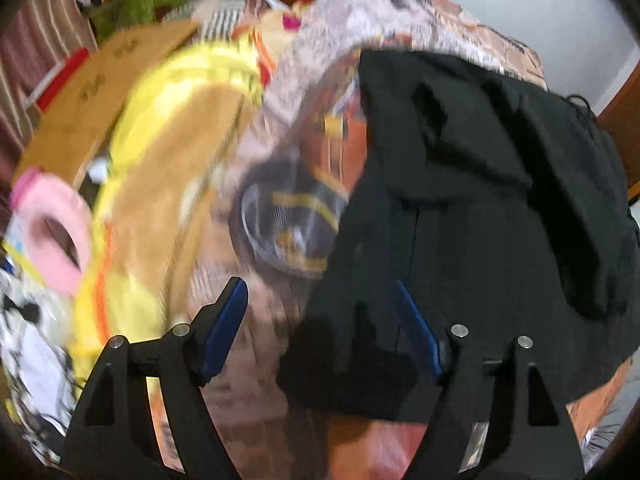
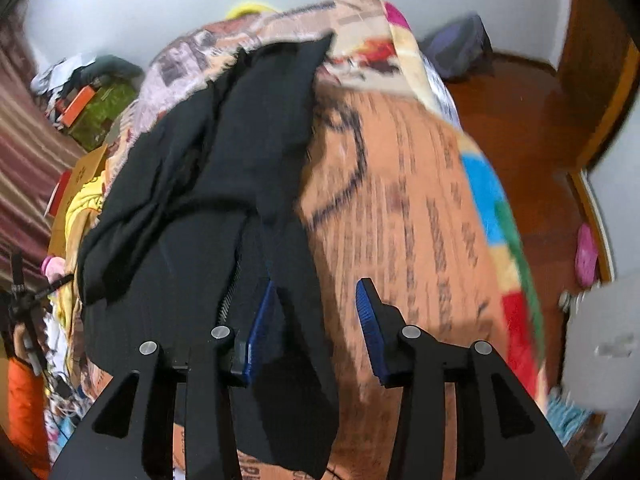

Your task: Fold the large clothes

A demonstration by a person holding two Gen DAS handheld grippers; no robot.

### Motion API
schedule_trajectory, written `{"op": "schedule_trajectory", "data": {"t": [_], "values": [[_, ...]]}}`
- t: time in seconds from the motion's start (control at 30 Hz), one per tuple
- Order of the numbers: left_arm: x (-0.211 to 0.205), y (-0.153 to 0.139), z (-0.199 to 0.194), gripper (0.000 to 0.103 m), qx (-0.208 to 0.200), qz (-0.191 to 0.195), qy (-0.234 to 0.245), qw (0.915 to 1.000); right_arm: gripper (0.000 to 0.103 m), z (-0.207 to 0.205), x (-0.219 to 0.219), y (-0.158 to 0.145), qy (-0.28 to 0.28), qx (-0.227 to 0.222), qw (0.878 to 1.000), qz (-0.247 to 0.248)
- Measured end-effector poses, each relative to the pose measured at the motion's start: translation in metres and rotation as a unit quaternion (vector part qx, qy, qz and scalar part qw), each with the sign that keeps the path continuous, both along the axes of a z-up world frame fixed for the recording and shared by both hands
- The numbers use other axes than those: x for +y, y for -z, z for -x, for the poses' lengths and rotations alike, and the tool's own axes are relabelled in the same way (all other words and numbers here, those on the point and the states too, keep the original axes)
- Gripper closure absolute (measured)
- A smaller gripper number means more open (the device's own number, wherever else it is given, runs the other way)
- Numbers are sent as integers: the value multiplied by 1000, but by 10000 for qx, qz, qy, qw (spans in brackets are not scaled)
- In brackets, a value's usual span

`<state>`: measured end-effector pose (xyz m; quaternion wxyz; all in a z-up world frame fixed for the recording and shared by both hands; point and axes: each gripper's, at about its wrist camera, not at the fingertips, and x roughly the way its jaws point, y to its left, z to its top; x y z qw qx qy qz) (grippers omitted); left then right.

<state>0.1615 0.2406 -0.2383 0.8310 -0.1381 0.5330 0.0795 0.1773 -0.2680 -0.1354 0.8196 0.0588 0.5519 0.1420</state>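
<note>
A large black garment (image 1: 480,200) lies crumpled on a bed with an orange and brown printed cover (image 1: 304,152). My left gripper (image 1: 320,286) hangs open over the garment's left edge; one blue pad (image 1: 228,320) is above the cover, the other (image 1: 416,332) above the black cloth. In the right wrist view the same garment (image 2: 200,200) spreads across the cover (image 2: 420,220), and a zip (image 2: 228,300) shows. My right gripper (image 2: 316,284) stands open above the garment's right edge. A black strip of cloth runs between its fingers, and the pads do not press on it.
A yellow blanket (image 1: 160,160), a pink ring-shaped item (image 1: 52,232) and a cardboard box (image 1: 100,92) lie left of the garment. Right of the bed is wooden floor (image 2: 520,120) with a dark bag (image 2: 460,48) and a pink slipper (image 2: 586,256).
</note>
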Motion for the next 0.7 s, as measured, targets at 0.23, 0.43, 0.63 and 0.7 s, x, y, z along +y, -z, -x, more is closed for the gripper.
{"op": "schedule_trajectory", "data": {"t": [0.23, 0.43, 0.63, 0.7], "values": [[3, 58, 18, 28, 624, 576, -313, 9959, 49, 16, -15, 26, 462, 249, 9979, -385], [9, 85, 23, 14, 511, 1275, -786, 9874, 39, 15, -11, 26, 568, 176, 9981, -144], [2, 94, 17, 5, 495, 1459, -890, 9840, 29, 14, 4, 31, 335, 95, 9994, -41], [-1, 94, 18, 5, 493, 1530, -835, 9835, 29, 12, 2, 32, 397, 83, 9991, -123]]}}
